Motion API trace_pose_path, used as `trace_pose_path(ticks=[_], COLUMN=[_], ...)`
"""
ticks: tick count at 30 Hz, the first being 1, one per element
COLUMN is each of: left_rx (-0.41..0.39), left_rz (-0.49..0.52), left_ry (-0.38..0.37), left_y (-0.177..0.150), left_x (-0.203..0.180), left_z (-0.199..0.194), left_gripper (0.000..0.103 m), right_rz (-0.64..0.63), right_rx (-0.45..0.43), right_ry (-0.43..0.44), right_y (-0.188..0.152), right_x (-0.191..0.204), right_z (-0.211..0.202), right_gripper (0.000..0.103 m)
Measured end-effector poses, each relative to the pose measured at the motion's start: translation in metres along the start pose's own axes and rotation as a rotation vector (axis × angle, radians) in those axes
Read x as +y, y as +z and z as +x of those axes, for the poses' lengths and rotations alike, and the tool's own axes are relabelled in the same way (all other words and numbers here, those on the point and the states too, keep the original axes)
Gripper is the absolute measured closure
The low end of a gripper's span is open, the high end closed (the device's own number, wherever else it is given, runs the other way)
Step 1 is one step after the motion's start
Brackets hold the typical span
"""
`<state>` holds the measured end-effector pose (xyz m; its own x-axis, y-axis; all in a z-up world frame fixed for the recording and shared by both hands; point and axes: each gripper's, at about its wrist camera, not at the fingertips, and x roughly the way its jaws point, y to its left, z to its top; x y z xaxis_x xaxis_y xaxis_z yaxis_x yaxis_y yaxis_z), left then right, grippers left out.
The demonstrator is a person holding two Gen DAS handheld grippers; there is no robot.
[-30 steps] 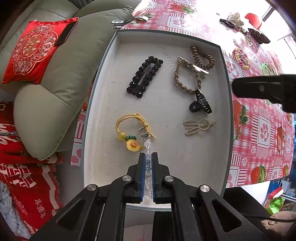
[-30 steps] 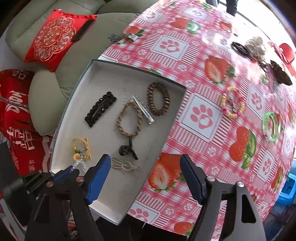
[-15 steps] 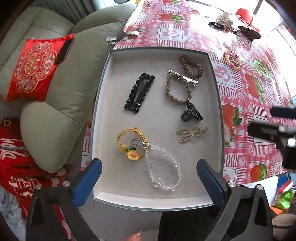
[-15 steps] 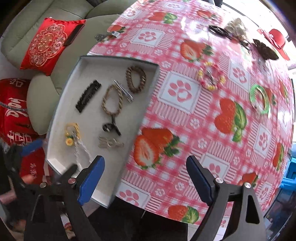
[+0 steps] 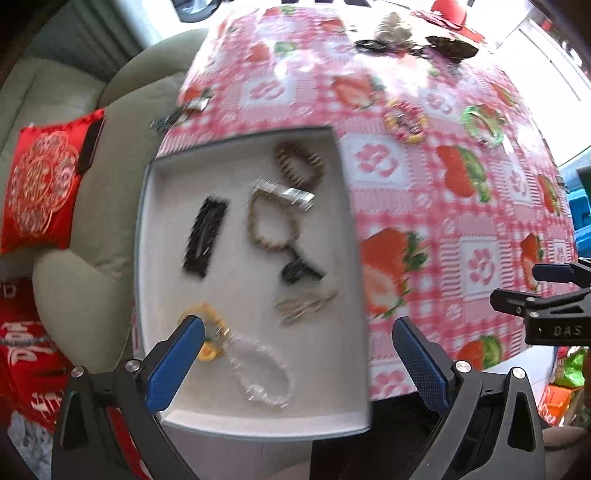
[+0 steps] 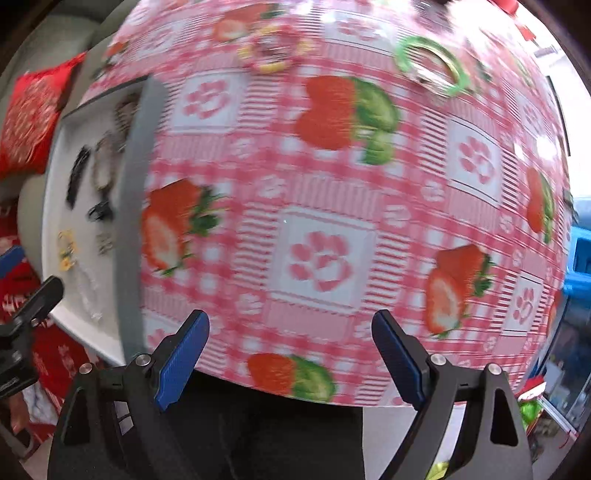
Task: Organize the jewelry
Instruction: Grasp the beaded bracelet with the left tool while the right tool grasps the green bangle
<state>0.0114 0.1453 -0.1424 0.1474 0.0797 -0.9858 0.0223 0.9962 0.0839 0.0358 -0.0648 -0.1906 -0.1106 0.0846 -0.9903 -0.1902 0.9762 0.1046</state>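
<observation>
Pink tablecloth (image 6: pixel 325 184) bare btwn tray (image 6: pixel 131 206) edge & bangle (image 6: pixel 432 66).

Motion blur smears the tray's (image 5: pixel 147 221) hair clips; the red hat (image 5: pixel 452 14) is cut off by the top edge.

Red cushion (image 5: pixel 42 181) on beige sofa (image 5: pixel 110 206)
</observation>
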Motion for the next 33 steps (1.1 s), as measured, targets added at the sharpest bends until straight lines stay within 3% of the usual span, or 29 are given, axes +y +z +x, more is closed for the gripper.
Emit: trace_pose_path(ticks=[10, 24, 26, 29, 31, 33], left_rx=[0.010, 0.048, 0.058, 0.078, 0.085, 0.096], left_rz=[-0.015, -0.219, -0.244, -0.281, -0.295, -0.322], left_ry=[-0.017, -0.066, -0.058, -0.042, -0.030, -0.017], left_y=[0.064, 0.126, 0.134, 0.143, 0.148, 0.154], left_x=[-0.061, -0.097, -0.099, -0.099, -0.099, -0.097], left_z=[-0.001, 0.041, 0.051, 0.066, 0.074, 0.083], left_gripper=[0.000, 0.000, 0.009, 0.013, 0.029, 0.029], right_rz=[0.048, 0.106, 0.104, 0.097, 0.091, 0.084], right_rx=[-0.007, -0.037, -0.041, -0.049, -0.053, -0.058], right_ry=[0.001, 0.012, 0.013, 0.012, 0.012, 0.005], right_y=[0.031, 0.087, 0.107, 0.122, 0.135, 0.146], right_x=[-0.084, -0.190, -0.205, -0.216, -0.223, -0.221], right_z=[-0.013, -0.029, -0.029, -0.030, -0.034, -0.033], right_gripper=[0.012, 0.012, 0.012, 0.012, 0.012, 0.012])
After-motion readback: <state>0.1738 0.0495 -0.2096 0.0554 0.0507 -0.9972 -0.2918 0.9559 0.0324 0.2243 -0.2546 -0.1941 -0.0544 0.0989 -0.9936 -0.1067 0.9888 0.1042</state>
